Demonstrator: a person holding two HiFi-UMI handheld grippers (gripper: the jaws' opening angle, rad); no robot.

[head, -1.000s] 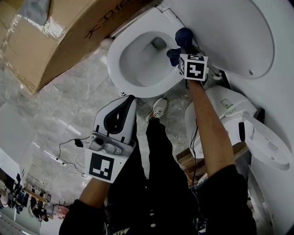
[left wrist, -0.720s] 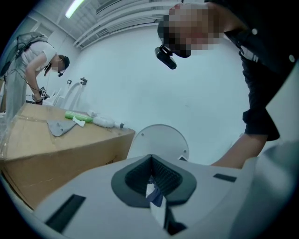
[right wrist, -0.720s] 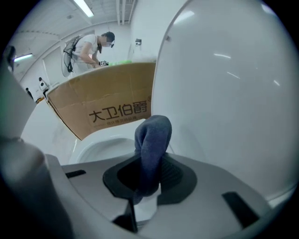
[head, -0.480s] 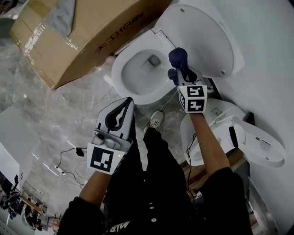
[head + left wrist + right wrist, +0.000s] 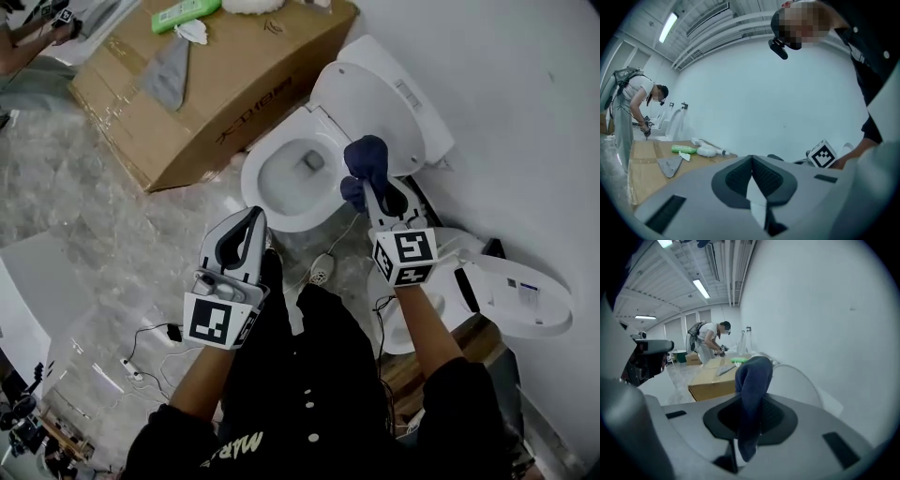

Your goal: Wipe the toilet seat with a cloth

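The right gripper (image 5: 373, 197), pinching the dark blue cloth (image 5: 365, 156), has lifted off the toilet seat (image 5: 274, 214). The left gripper (image 5: 250, 223) stays pressed together, empty. The cardboard box (image 5: 234, 84) print is illegible.

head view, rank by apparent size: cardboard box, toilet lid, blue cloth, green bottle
cardboard box
toilet lid
blue cloth
green bottle
The cloth is nearer the camera, so its true size versus the bottle is unsure.

2 toilets (image 5: 274, 212) (image 5: 539, 314), 2 grippers (image 5: 254, 218) (image 5: 377, 195), 1 cloth (image 5: 366, 157), 1 box (image 5: 234, 80).

Even ceiling-strip light (fisheye edges), sharp.
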